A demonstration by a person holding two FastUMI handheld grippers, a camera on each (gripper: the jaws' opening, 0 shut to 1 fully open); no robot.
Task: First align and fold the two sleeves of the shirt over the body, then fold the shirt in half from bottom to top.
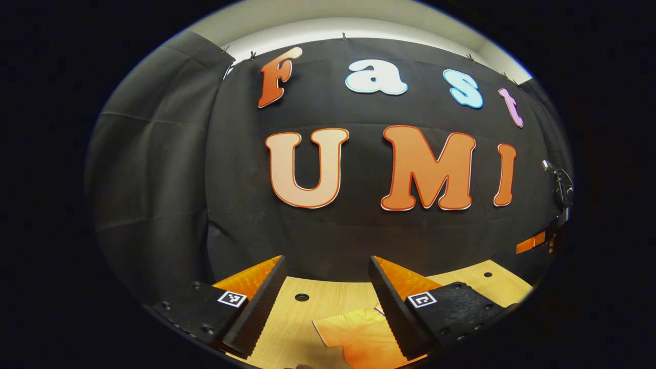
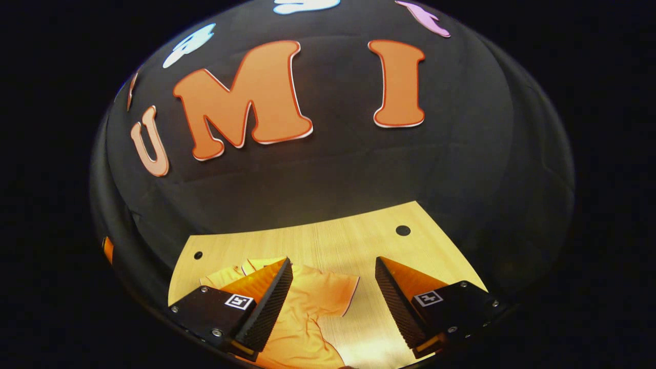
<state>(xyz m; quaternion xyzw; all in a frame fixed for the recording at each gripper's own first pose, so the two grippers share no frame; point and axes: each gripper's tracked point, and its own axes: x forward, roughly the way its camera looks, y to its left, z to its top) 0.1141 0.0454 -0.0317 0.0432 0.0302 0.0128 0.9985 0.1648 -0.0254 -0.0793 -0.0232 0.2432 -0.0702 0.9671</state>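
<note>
Both grippers hover wide apart, holding nothing. The shirt [image 2: 302, 312] lies flat on the table [image 2: 359, 236] toward its near edge, right sleeve [image 2: 335, 293] between the right gripper [image 2: 333, 297] fingers; left gripper [image 1: 325, 302] sits above the other sleeve [image 1: 333, 330].

The left hand-held gripper [image 1: 325, 302] is seen at the bottom of the left gripper view, its two fingers spread wide apart with nothing held between them. Below them a pale wooden surface [image 1: 302, 318] with small round holes is shown. An orange short-sleeved shirt with thin pale trim [image 1: 359, 338] is laid flat on that surface, one sleeve [image 1: 328, 330] spread out to the side, and part of it is covered by the right-hand finger. Behind, the booth's black cloth wall [image 1: 205, 169] is hung.
</note>
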